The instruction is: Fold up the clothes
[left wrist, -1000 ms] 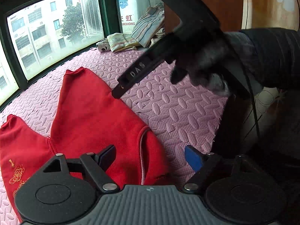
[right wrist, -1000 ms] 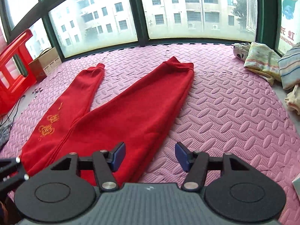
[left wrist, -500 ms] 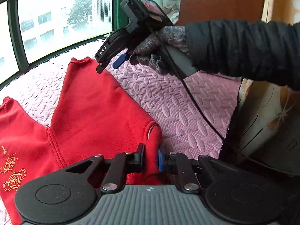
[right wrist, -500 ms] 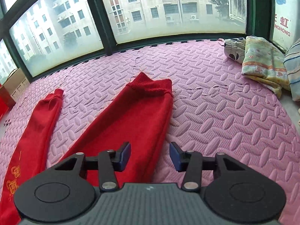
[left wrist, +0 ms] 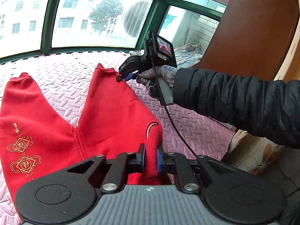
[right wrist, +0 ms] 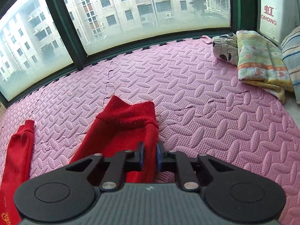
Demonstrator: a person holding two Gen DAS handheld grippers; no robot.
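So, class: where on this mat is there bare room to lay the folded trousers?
Bare pink mat lies between the red trousers and the folded clothes pile, and up to the window. The left side is crowded by the trouser legs.

Red trousers (left wrist: 105, 116): waistband corner hidden between the left gripper (left wrist: 150, 158) pads; lower left portion cut off by the frame edge. Right gripper (right wrist: 149, 154) body conceals the leg fabric beneath it. Gold embroidery (right wrist: 5, 217) is cropped at the corner, illegible.

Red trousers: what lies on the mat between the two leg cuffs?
Only bare pink foam mat lies between the two cuffs of the red trousers; the right wrist view shows it.
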